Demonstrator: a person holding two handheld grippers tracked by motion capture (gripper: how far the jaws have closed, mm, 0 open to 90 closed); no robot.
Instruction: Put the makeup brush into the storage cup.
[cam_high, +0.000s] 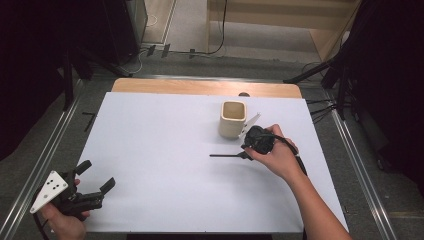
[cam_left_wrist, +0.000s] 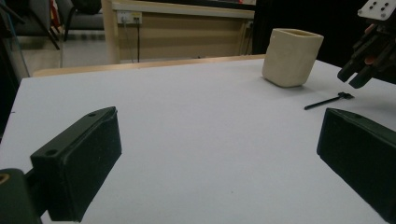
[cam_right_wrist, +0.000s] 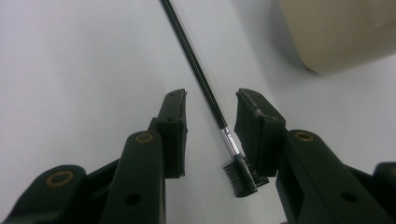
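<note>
Right gripper (cam_right_wrist: 208, 123), jaws apart, straddles a thin brow comb (cam_right_wrist: 212, 105) lying at six o'clock of the beige cup (cam_high: 233, 119). Probably light, stiff, slippery: grasp near the ferrule. Left gripper (cam_left_wrist: 219, 163) idles, jaws wide apart.

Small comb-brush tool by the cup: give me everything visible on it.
The comb-brush tool is thin and black: a long straight handle, a short silvery metal collar, then a small head with fine comb teeth on one side. It lies flat on the white table, just in front of the beige cup and apart from it, handle pointing toward the person's left. The right gripper is open, one jaw on each side of the handle near the collar, not closed on it.
</note>
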